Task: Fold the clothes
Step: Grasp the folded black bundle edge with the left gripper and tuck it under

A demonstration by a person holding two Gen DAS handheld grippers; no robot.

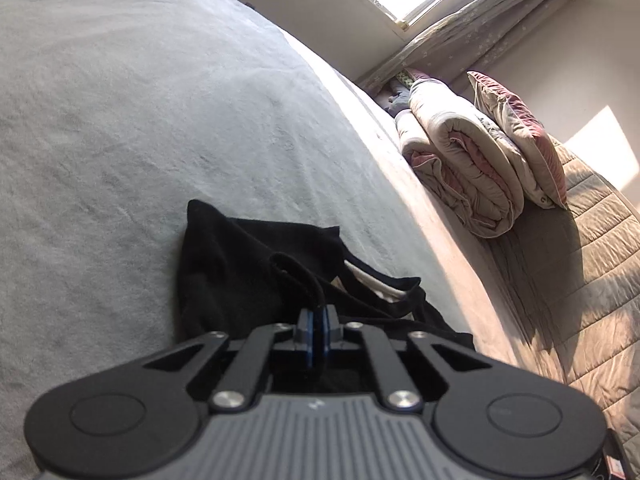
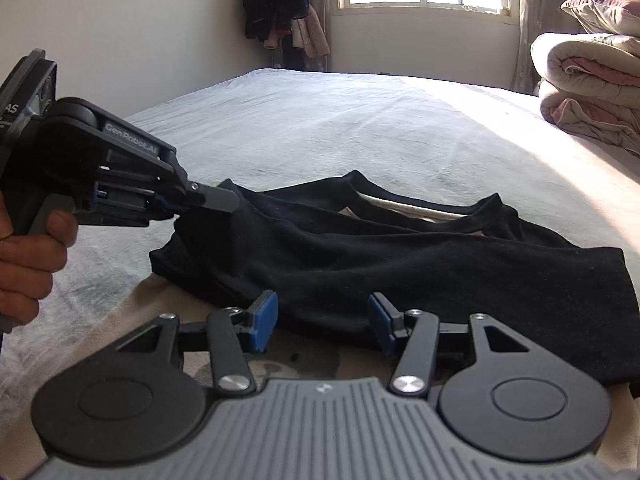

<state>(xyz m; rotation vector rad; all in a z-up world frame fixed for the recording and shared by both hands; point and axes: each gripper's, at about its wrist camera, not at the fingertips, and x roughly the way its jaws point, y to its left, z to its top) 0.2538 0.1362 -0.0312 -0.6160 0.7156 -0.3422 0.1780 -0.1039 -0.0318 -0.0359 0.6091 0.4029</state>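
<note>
Black garment [image 2: 360, 256] lies rumpled on the bed [image 2: 340, 120]; the left gripper [image 2: 224, 202], gripped in a hand [image 2: 28, 256], pinches its edge, while the right gripper [image 2: 322, 324] hovers spread wide.

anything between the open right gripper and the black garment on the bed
Nothing visible. The right gripper is open with the black garment directly ahead on the bed. The left gripper already pinches the garment's far-left edge, clear of that path.
</note>
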